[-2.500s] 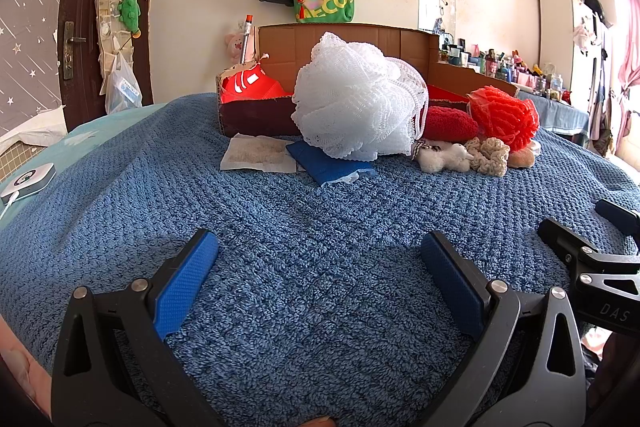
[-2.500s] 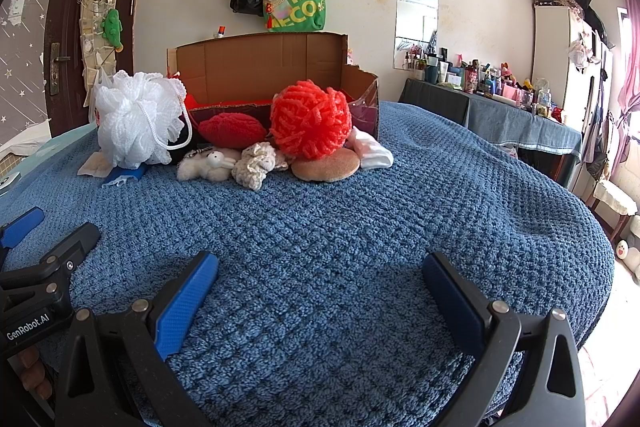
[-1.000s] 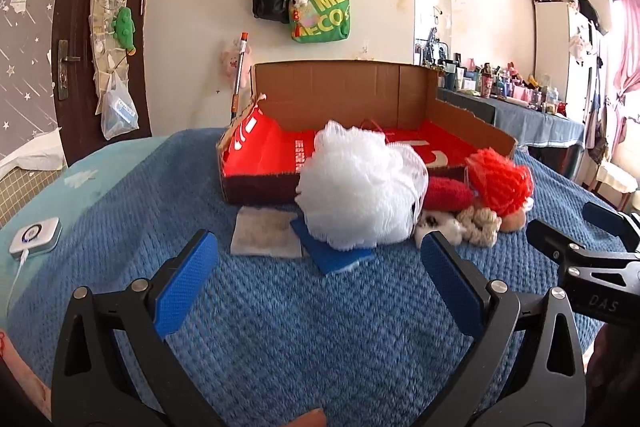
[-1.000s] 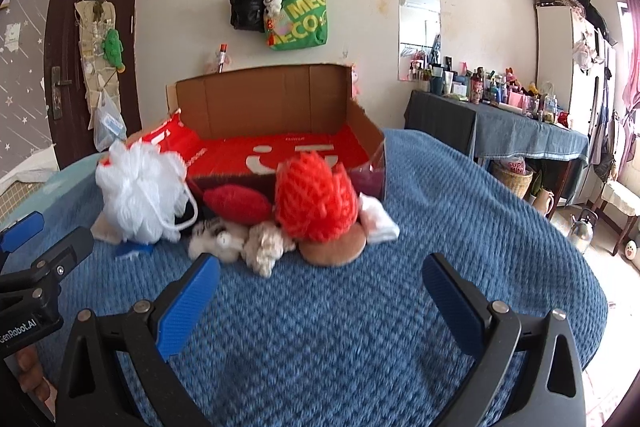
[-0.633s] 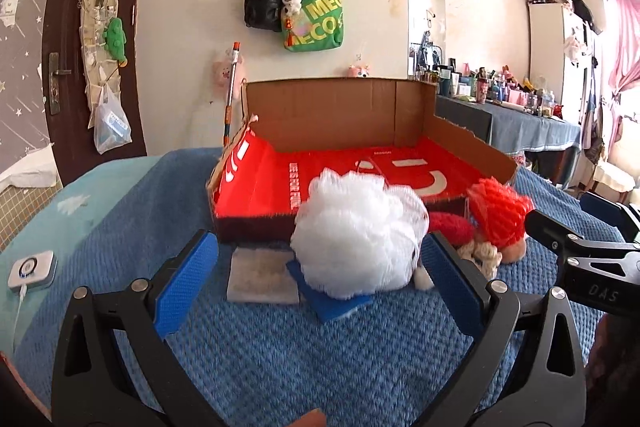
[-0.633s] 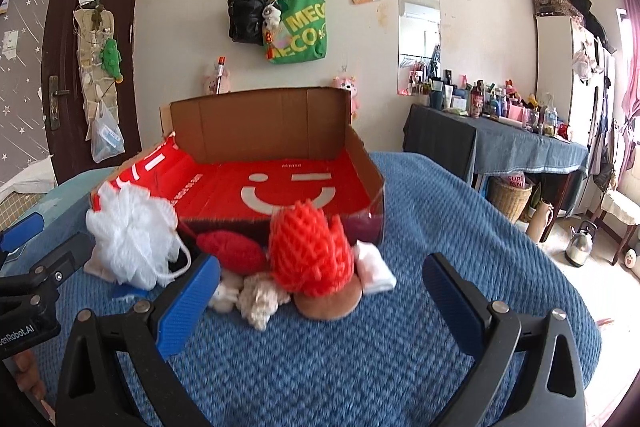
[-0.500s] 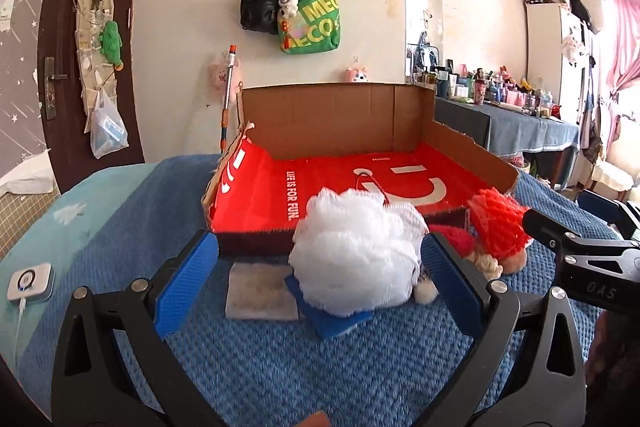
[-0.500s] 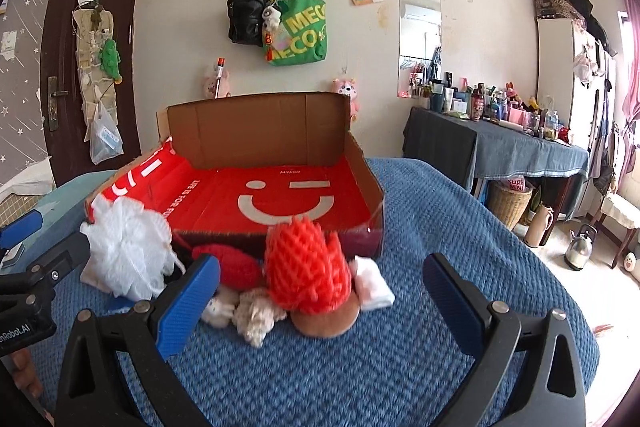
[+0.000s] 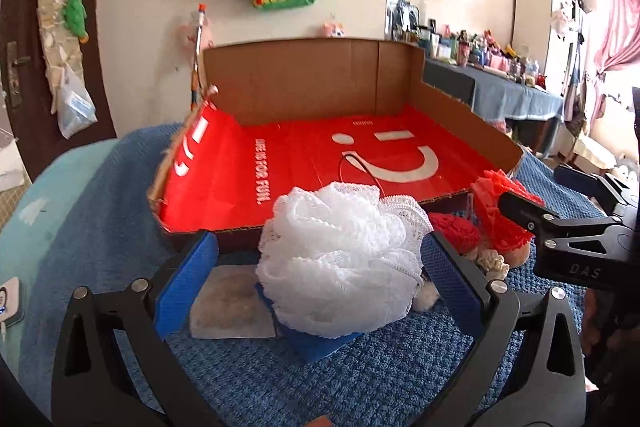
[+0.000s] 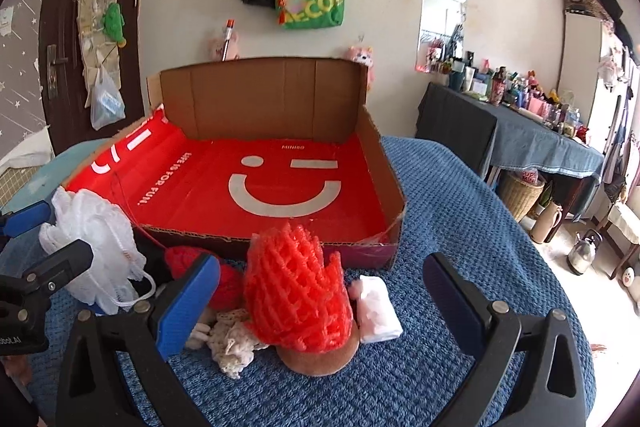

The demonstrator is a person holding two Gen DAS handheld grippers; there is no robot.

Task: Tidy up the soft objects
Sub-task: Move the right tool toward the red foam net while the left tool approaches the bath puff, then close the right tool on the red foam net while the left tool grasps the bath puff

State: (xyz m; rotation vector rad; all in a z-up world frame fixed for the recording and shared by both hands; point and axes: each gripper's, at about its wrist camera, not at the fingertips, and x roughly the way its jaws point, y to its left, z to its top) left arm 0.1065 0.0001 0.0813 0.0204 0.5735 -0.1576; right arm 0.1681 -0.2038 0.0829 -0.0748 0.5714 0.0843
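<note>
Both grippers have come up & forward since a moment back; the pile now sits close between their fingers. Blue knitted blanket [image 10: 460, 211] covers the bed. On it, an empty shallow cardboard box w/ red smiley liner [image 10: 260, 183]. Just in front: white mesh bath pouf [image 9: 340, 259], red foam net sleeve [image 10: 296, 291]. Left gripper [image 9: 320, 279] wide open around the pouf, holding nothing; right gripper [image 10: 320, 299] likewise around the sleeve. Approach step, I'd judge; next: close, lift into box.
</note>
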